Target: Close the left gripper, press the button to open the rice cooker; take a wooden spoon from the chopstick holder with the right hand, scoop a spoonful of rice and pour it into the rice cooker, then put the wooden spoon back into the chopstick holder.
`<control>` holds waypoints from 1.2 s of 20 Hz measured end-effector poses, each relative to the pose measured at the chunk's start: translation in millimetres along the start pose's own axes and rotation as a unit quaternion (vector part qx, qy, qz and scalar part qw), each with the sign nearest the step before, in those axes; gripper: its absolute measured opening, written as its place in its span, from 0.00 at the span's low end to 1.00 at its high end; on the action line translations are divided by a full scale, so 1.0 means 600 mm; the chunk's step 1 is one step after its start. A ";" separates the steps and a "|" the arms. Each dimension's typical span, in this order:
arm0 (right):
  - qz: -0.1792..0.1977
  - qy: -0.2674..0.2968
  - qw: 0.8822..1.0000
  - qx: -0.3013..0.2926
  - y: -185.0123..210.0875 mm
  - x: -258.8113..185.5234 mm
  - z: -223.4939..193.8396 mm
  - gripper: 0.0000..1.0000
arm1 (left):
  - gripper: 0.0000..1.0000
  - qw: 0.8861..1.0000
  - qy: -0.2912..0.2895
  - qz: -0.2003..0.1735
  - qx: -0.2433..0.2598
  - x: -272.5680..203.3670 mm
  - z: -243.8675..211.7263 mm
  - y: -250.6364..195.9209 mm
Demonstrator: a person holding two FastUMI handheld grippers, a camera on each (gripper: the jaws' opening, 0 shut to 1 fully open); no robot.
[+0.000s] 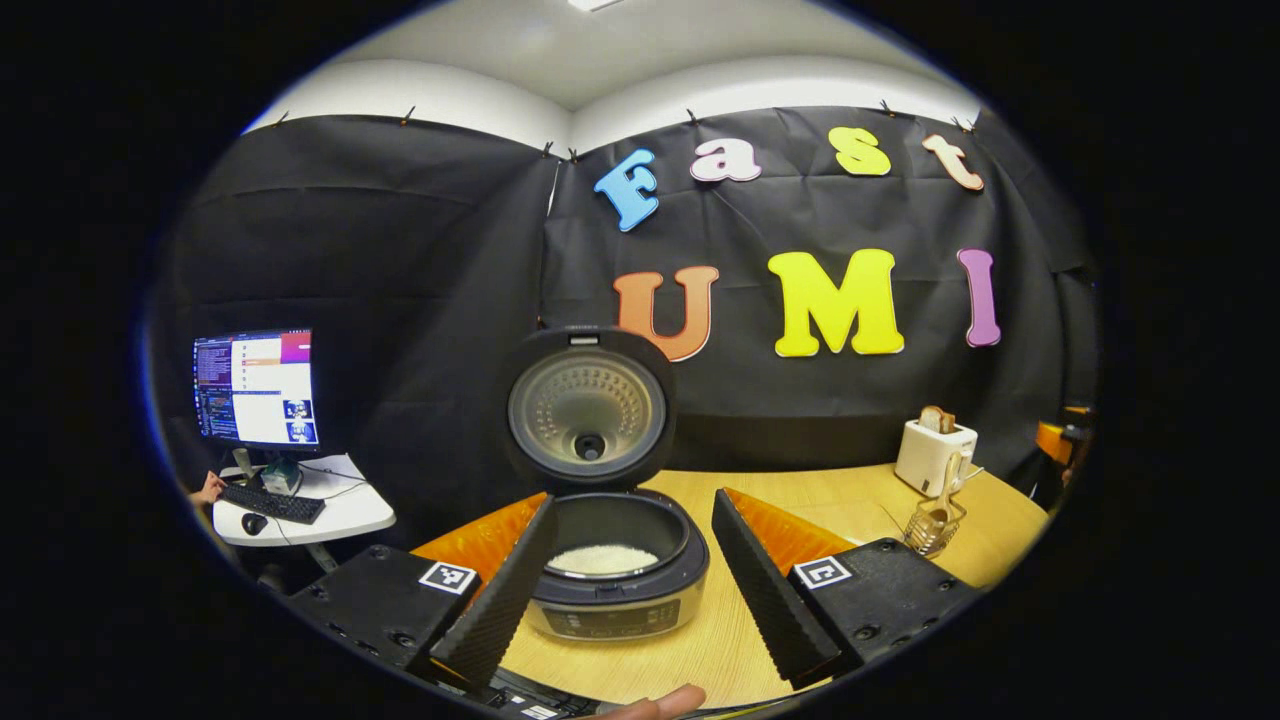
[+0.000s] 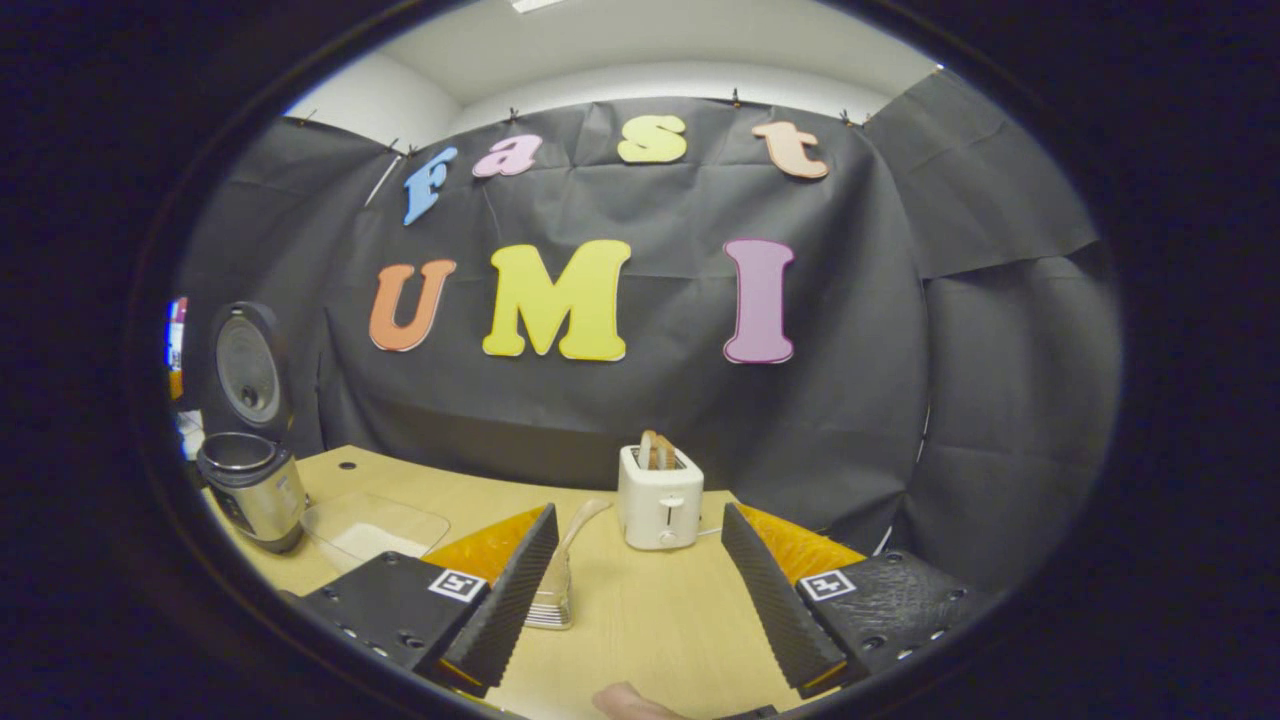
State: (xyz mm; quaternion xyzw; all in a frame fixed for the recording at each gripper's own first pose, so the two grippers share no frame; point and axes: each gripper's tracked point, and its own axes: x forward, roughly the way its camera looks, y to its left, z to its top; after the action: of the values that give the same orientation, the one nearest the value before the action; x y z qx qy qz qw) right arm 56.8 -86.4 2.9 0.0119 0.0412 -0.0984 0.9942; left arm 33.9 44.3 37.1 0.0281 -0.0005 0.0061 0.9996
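Note:
The rice cooker [image 1: 620,590] stands open on the wooden table [image 1: 700,650], its lid [image 1: 588,410] upright and white rice [image 1: 603,559] in the pot. My left gripper [image 1: 635,500] is open, its fingers framing the cooker from the near side without touching it. At the right, the wire chopstick holder [image 1: 933,528] holds the wooden spoon [image 1: 945,490]. In the right gripper view my right gripper [image 2: 640,512] is open and empty. The holder [image 2: 552,598] with the spoon [image 2: 580,520] sits just beside its left finger, partly hidden by it. The cooker [image 2: 250,485] stands far left.
A white toaster [image 2: 658,497] with bread stands near the back wall, also seen as the toaster [image 1: 934,452]. A clear container [image 2: 375,527] with rice lies beside the cooker. A monitor [image 1: 256,388] and keyboard [image 1: 272,503] sit on a side desk, a hand [image 1: 208,490] beside them.

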 end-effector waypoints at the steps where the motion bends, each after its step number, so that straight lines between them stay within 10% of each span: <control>1: 0.003 0.002 1.000 0.003 -0.002 -0.011 -0.004 0.96 | 0.99 1.000 0.001 0.004 -0.002 0.013 0.015 0.005; 24: 0.011 0.040 0.998 0.036 -0.031 -0.046 -0.045 0.98 | 0.99 0.996 -0.010 0.088 0.006 0.406 0.199 0.108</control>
State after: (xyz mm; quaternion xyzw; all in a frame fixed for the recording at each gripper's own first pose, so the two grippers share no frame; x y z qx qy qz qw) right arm 24.1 -98.5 -22.1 0.0520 0.0772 -0.0879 0.9918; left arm 276.7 105.4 160.4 0.0335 -0.0125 0.0939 0.9949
